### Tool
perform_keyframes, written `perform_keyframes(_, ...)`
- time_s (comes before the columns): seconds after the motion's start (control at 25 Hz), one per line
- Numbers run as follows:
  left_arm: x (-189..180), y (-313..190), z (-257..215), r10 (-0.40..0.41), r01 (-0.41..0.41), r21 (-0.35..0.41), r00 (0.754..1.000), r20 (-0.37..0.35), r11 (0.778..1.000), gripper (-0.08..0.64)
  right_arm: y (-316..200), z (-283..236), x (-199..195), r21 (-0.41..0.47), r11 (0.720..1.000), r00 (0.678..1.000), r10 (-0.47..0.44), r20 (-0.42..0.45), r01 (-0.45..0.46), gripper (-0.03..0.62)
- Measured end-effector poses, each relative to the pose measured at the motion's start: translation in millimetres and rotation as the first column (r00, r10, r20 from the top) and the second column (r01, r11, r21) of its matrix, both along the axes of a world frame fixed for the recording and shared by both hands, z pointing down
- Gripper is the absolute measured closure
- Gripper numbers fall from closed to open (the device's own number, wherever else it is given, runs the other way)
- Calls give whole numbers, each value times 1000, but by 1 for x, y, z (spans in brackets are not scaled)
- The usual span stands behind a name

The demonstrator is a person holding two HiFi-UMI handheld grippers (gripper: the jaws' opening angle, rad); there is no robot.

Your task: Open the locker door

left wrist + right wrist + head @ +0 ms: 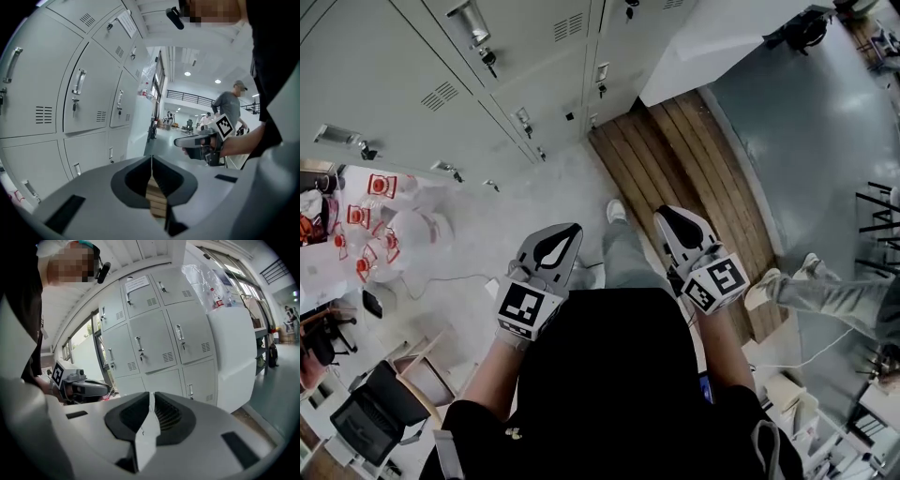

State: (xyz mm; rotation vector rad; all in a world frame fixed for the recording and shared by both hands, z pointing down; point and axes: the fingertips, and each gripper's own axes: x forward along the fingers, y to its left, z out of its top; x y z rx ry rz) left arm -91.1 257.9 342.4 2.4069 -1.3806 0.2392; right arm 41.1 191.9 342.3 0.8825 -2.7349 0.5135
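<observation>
A bank of grey lockers [441, 84] fills the top left of the head view, all doors closed, each with a metal handle [469, 19] and a small key lock. Both grippers are held at waist height, well short of the lockers and touching nothing. My left gripper [573, 230] is shut and empty; its own view shows the jaws [151, 161] closed, with locker doors [86, 93] to the left. My right gripper [665, 217] is also shut and empty. In its view the closed jaws [151, 399] point toward the locker doors [150, 345].
A wooden platform [694, 187] lies on the floor ahead right, beside a white cabinet [712, 37]. A table with red-printed items [375, 225] stands at the left, chairs [375, 412] at the bottom left. Another person's legs [825, 291] are at the right.
</observation>
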Motion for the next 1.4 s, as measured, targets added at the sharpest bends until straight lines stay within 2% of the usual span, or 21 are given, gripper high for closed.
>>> perform_keyframes(0.16,2,-44,12,-42,42,-25,999,26,999,535,-57,20,1,-38,999,999,-28,23,28,540)
perform_keyframes(0.36,8,-102,20,-112,118,-74,991,80,990,535,-124,50,0,-109,988,992,-102,78,110,540)
perform_keyframes(0.52,16,-142,26,-156,168,-99,981,114,981,535,-174,80,3,-190,972,984,-114,139,139,540)
perform_keyframes(0.72,14,-177,38,-222,241,-147,966,136,959,535,-217,115,-3,-272,945,977,-140,163,181,539)
perform_keyframes(0.84,12,-192,50,-213,238,-174,965,155,955,535,-237,146,-10,-318,932,980,-135,144,175,538)
perform_keyframes(1.0,7,-207,67,-197,228,-207,968,156,952,535,-258,189,-27,-406,903,985,-85,149,139,529)
perform_keyframes(1.12,7,-215,82,-142,177,-231,977,160,957,535,-274,217,-39,-452,885,988,-44,148,108,484)
perform_keyframes(1.28,0,-227,102,-67,112,-256,982,177,960,535,-297,254,-57,-495,867,987,28,156,54,467)
perform_keyframes(1.4,-4,-238,106,-18,66,-256,983,185,965,535,-315,285,-70,-544,839,980,98,175,13,459)
